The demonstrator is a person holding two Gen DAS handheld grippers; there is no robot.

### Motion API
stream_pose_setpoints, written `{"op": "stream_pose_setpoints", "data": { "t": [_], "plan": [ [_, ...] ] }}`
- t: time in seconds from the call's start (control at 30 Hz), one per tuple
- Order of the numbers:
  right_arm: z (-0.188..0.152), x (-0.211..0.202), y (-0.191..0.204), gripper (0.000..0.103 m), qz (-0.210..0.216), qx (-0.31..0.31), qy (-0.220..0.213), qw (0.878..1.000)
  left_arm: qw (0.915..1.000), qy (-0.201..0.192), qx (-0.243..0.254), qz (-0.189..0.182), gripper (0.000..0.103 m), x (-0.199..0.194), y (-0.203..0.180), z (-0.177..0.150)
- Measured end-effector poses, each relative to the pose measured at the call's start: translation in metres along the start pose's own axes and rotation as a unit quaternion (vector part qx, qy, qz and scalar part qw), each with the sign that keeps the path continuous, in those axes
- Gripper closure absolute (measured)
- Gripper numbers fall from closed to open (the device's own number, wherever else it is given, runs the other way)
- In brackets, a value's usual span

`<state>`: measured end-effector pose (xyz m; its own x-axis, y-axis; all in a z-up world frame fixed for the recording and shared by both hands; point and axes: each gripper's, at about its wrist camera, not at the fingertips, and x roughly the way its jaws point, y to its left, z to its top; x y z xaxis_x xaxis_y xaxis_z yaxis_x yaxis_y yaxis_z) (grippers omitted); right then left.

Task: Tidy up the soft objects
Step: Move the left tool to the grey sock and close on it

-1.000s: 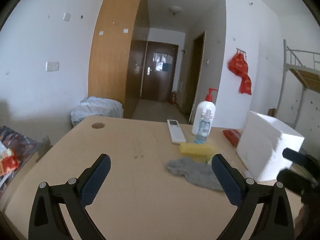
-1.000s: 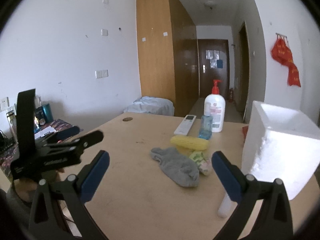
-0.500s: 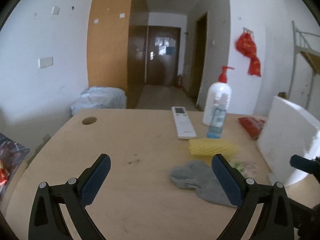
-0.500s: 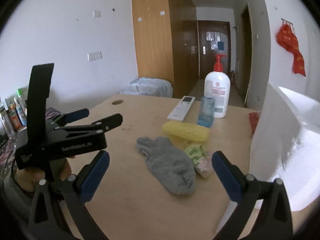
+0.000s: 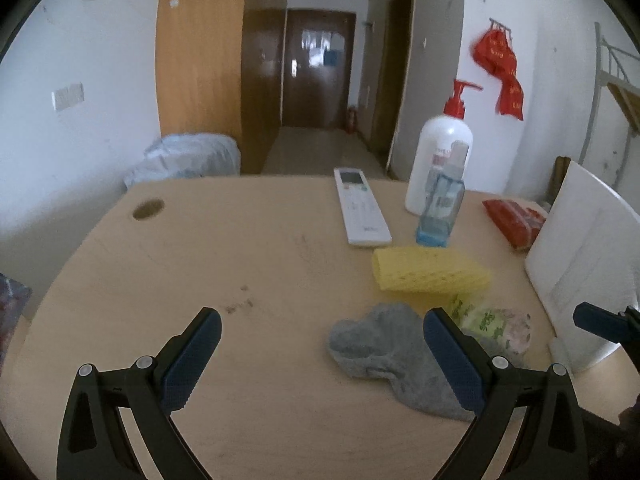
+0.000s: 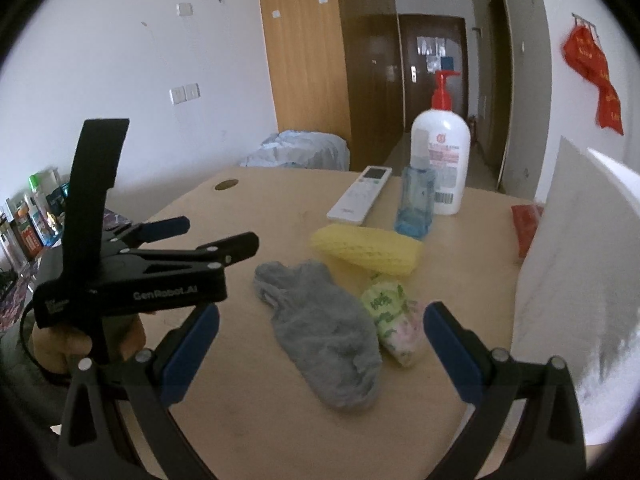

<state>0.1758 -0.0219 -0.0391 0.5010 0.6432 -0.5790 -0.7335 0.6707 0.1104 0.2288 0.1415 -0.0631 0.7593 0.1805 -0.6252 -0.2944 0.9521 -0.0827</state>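
A grey sock (image 5: 384,356) (image 6: 320,328) lies flat on the wooden table (image 5: 240,272). A green-and-pink rolled soft item (image 5: 500,326) (image 6: 392,320) lies at its right. A yellow sponge-like roll (image 5: 428,276) (image 6: 368,250) lies behind them. A white foam box (image 5: 580,264) (image 6: 576,280) stands at the right. My left gripper (image 5: 320,356) is open and empty, above the table just left of the sock. My right gripper (image 6: 320,356) is open and empty, over the sock's near end.
A white remote (image 5: 360,210), a small blue bottle (image 5: 440,208) and a white pump bottle (image 5: 438,160) stand behind the soft items. A red packet (image 5: 514,222) lies by the box. The left gripper's body (image 6: 132,276) shows at the left in the right wrist view.
Both grippers have moved forward and lower towards the sock and soft items, which now look larger. Both stay open. Nothing on the table has moved.
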Motion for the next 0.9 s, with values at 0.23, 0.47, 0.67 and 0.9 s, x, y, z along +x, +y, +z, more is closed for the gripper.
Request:
{"op": "stream_pose_setpoints", "data": {
  "t": [0.23, 0.47, 0.67, 0.9],
  "plan": [
    [0.000, 0.000, -0.007, 0.000, 0.009, 0.008, 0.012, 1.000, 0.9991, 0.024, 0.034, -0.007, 0.002, 0.018, -0.010, -0.006],
    [0.001, -0.009, -0.014, 0.000, 0.027, 0.019, 0.000, 0.999, 0.9969, 0.026, 0.071, -0.023, 0.002, 0.028, -0.024, -0.005],
    [0.001, -0.005, -0.021, 0.000, 0.035, 0.035, 0.006, 0.999, 0.9933, 0.056, 0.097, -0.027, 0.016, 0.043, -0.036, -0.006],
    [0.002, 0.001, -0.026, 0.000, 0.038, 0.044, 0.017, 0.998, 0.9888, 0.101, 0.106, -0.027, 0.044, 0.059, -0.039, -0.011]
  ]
}}
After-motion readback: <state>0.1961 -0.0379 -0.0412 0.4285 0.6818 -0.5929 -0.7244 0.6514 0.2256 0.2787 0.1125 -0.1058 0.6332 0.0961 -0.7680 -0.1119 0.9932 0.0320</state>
